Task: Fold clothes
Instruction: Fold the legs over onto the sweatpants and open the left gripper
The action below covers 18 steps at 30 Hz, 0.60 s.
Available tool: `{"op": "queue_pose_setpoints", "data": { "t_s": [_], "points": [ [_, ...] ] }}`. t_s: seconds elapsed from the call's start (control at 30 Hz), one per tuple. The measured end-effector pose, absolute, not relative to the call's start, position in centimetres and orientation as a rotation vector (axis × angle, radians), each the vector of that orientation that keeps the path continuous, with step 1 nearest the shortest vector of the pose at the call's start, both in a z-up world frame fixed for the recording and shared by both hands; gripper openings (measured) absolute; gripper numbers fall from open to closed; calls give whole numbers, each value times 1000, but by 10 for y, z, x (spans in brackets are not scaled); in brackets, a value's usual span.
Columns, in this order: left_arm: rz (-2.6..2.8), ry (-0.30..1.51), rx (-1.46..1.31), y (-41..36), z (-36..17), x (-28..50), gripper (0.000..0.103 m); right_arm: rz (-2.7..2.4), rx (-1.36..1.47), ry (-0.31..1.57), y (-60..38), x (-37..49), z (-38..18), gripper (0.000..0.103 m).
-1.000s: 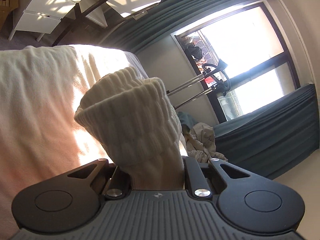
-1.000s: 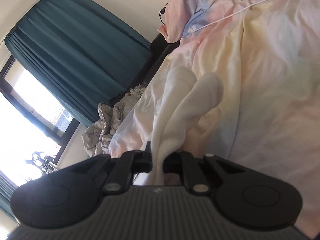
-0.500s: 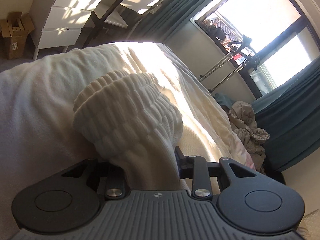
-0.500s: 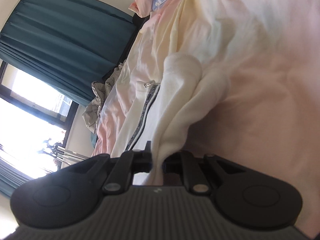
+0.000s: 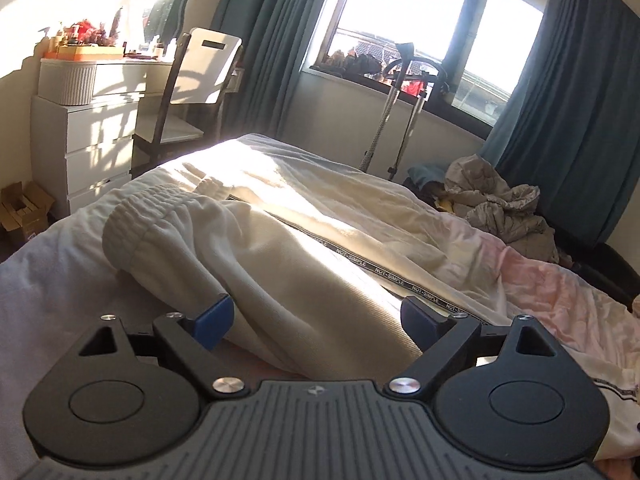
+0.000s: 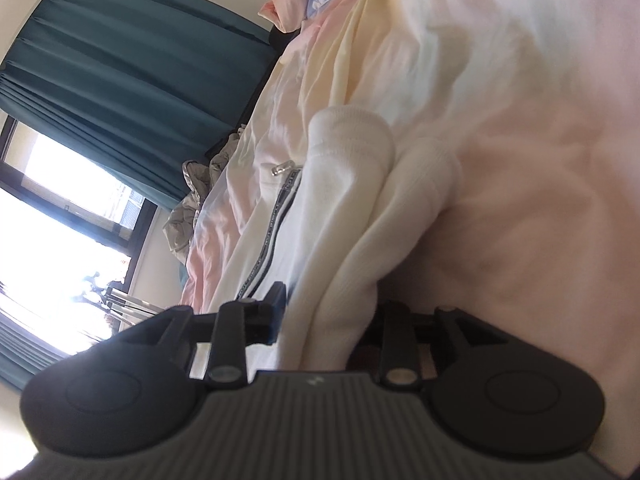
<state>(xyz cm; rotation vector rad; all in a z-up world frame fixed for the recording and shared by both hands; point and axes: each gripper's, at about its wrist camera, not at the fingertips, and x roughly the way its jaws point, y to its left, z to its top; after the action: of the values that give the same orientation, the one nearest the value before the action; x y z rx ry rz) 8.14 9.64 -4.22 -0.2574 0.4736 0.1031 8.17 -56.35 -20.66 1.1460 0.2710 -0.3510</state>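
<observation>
Two grippers are down at the bed [image 5: 568,292], both working the same cream zip-up jacket [image 5: 320,248] that lies spread over the pastel pink-and-yellow bedcover.

Over on the left side, a white chest of drawers [image 5: 92,148] and a chair [image 5: 200,80] stand against the wall, with teal curtains [image 5: 568,100] framing the bright window [image 5: 404,12]. The left gripper [image 5: 316,316] has just been opening and now stands wide, its blue-padded fingers [image 5: 212,318] well clear on either side of the sleeve [image 5: 224,248]. That sleeve lies on the bed between them, its ribbed cuff [image 5: 140,216] pointing away towards the drawers; nothing presses on it. Beside it runs the jacket's dark zip tape [image 5: 384,270], and a crumpled grey heap of clothes [image 5: 508,208] sits further off near the curtain.

To the right, the right gripper [image 6: 332,312] has also just been opening. A thick fold of the jacket's cream fabric [image 6: 360,232] still lies between its jaws, which are only partly spread; the cloth fills most of the gap, and I cannot tell whether the pads still touch it.
</observation>
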Motion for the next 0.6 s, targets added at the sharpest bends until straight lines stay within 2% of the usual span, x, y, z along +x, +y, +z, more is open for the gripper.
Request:
{"op": "queue_pose_setpoints", "data": {
  "t_s": [0.33,0.6],
  "points": [
    [-44,544,-127,21,-79,130,92,-344,1116,222,-574,102,-217,33],
    [-64,644,24,-3,-111,147,95,-399,1063,234,-579,113,-215,17]
  ]
}}
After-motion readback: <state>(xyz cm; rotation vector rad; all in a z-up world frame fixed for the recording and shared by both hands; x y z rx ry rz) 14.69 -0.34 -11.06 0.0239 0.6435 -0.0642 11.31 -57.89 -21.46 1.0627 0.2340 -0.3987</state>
